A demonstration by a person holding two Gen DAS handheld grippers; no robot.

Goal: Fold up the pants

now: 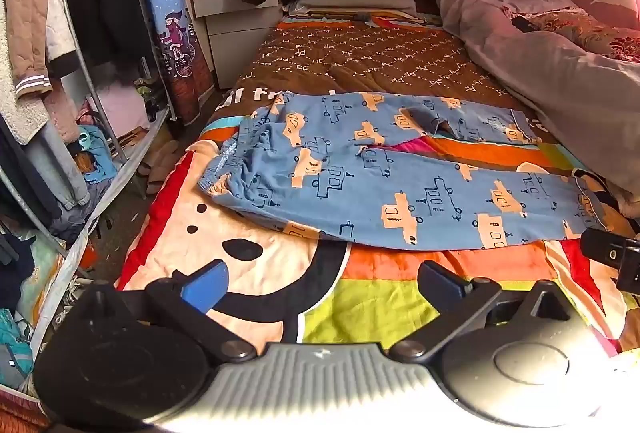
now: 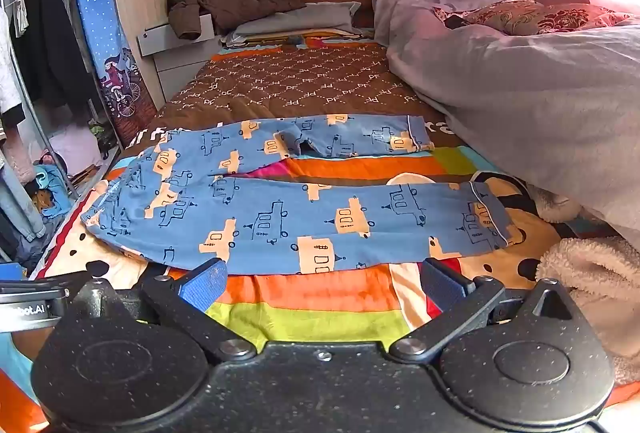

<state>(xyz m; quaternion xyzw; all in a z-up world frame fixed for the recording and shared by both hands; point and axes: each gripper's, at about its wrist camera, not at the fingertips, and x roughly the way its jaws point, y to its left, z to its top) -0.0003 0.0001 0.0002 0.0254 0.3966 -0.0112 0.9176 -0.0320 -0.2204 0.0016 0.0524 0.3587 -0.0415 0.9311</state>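
**A:** Where are the pants?

**B:** The blue pants [image 2: 280,205], printed with little cars, lie spread flat across a bed [image 2: 320,309] covered by a bright striped cartoon blanket. The waistband is at the left and the two legs run to the right, parted in a narrow V. The far leg has a small rumple near its middle.

**A:** And the tongs?

**B:** Both hover over the near edge of the bed, tilted downward, just short of the pants. The left tongs [image 1: 320,283] stand wide with nothing between them. The right tongs [image 2: 324,285] also stand wide and hold nothing.

**A:** So which step is this?

**B:** It looks like the very start, with no fold made yet. The next move probably calls for pinching the near leg at waistband and cuff, then carrying it over onto the far leg.
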